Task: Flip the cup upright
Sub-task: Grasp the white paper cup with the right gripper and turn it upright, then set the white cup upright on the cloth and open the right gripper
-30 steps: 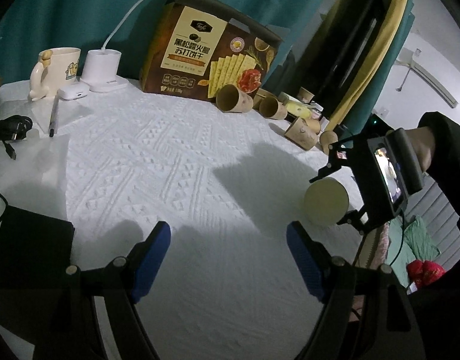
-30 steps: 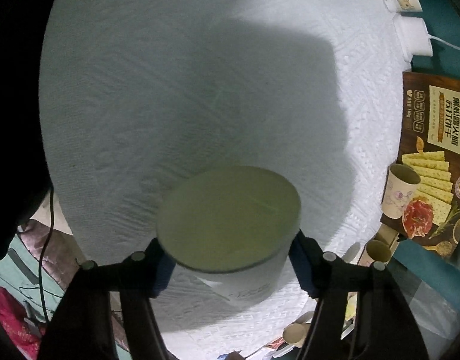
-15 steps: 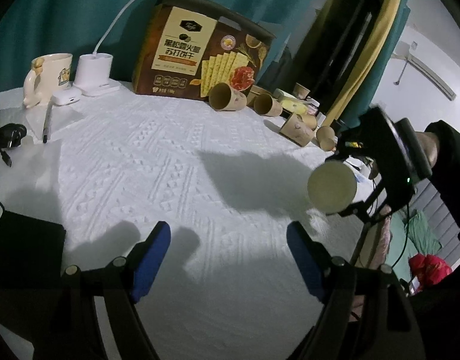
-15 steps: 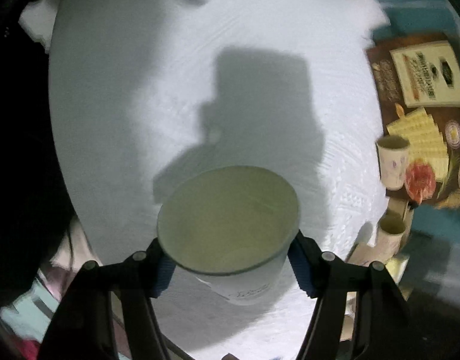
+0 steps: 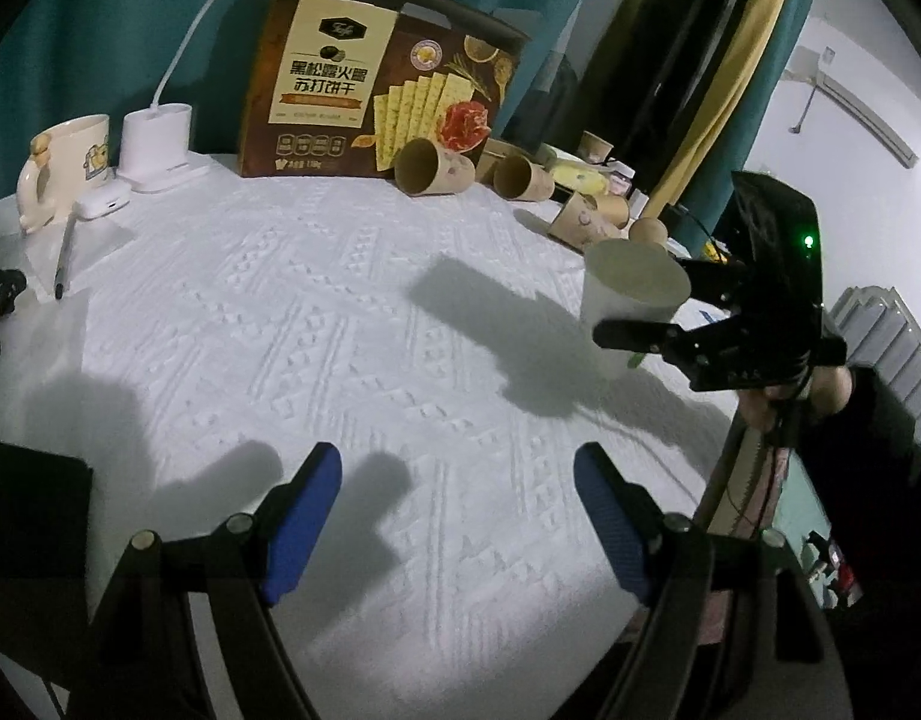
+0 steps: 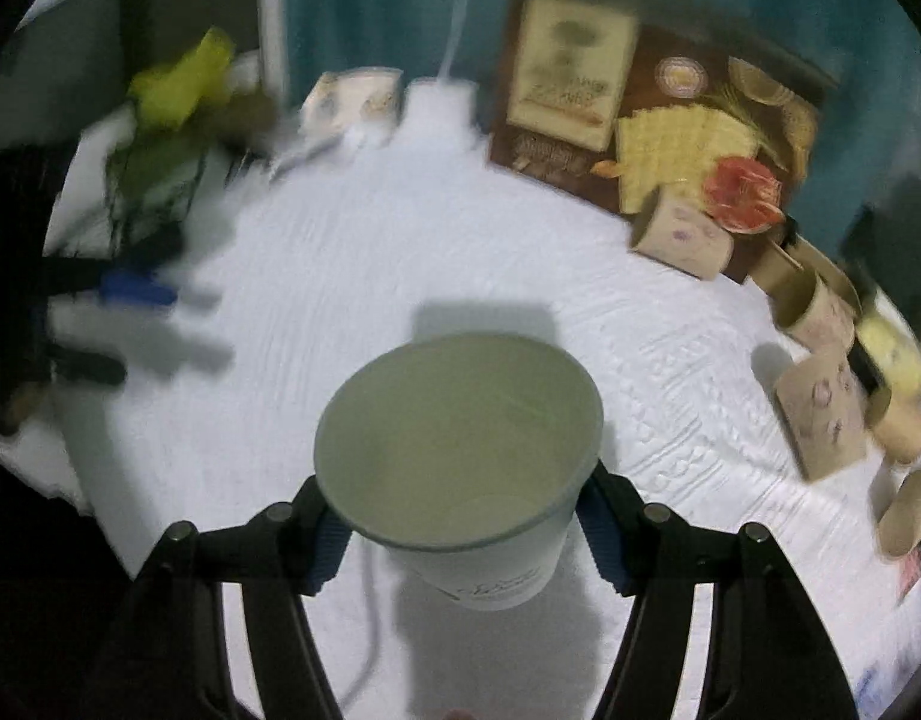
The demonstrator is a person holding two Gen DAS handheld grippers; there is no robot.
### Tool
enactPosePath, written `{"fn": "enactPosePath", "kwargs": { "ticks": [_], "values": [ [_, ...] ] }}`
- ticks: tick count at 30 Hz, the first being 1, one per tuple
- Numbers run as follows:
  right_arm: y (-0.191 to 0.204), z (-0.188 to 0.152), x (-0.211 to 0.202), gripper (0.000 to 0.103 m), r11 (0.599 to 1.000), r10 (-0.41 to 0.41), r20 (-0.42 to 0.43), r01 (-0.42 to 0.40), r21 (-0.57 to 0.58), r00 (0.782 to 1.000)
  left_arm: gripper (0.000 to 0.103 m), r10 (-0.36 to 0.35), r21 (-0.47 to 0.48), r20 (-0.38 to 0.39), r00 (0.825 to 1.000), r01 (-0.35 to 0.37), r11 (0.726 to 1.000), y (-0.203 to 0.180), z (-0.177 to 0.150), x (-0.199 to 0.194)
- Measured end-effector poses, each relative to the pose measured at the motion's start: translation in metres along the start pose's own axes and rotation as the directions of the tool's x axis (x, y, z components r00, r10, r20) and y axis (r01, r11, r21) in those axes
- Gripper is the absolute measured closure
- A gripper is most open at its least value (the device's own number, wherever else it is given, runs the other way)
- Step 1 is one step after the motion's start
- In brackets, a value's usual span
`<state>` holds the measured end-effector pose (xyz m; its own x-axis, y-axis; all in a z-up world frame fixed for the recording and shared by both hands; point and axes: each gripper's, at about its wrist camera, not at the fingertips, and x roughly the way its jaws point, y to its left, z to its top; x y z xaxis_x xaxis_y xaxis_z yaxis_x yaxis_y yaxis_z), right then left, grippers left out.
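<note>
A: Where's the cup?
B: White paper cup (image 6: pixel 460 456) is in the right gripper (image 6: pixel 463 531), blue fingers (image 6: pixel 325 546) pinching its walls both sides. Mouth up now, above the white tabletop (image 5: pixel 340 324), not touching it, far as I can see.
A: Left gripper?
B: Left gripper (image 5: pixel 457 531) is over the near edge at 6 o'clock, fingers spread, nothing btw them.
A: Other stuff?
B: Cracker box (image 5: pixel 376 81) at 12, brown paper cups (image 5: pixel 433 165) lying on their sides just in front of it. Mug (image 5: pixel 67 165) and white lamp base (image 5: pixel 157 147) at 10, pen (image 5: pixel 63 255) near them.
</note>
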<state>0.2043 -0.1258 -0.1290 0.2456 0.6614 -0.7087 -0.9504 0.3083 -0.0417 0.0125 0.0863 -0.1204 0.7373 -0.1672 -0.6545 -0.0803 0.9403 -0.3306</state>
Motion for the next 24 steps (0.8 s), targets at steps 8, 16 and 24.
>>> {"fn": "enactPosePath", "kwargs": {
  "ticks": [8,16,24],
  "values": [
    [-0.016,-0.019,0.007,0.04,0.97,0.008,0.155,-0.045,0.238,0.988,0.023,0.025,-0.023,-0.008,1.0,-0.026,0.999,-0.009,0.004,0.009],
    [-0.013,-0.036,0.0,0.039,0.956,-0.053,0.199,-0.008,0.292,0.979,0.023,0.037,-0.021,-0.009,0.999,-0.037,0.999,-0.015,0.01,0.016],
    [-0.003,-0.05,-0.003,0.03,0.952,-0.081,0.185,0.021,0.306,0.979,0.023,0.036,-0.002,0.001,0.999,-0.036,0.999,-0.022,0.014,0.021]
  ]
}}
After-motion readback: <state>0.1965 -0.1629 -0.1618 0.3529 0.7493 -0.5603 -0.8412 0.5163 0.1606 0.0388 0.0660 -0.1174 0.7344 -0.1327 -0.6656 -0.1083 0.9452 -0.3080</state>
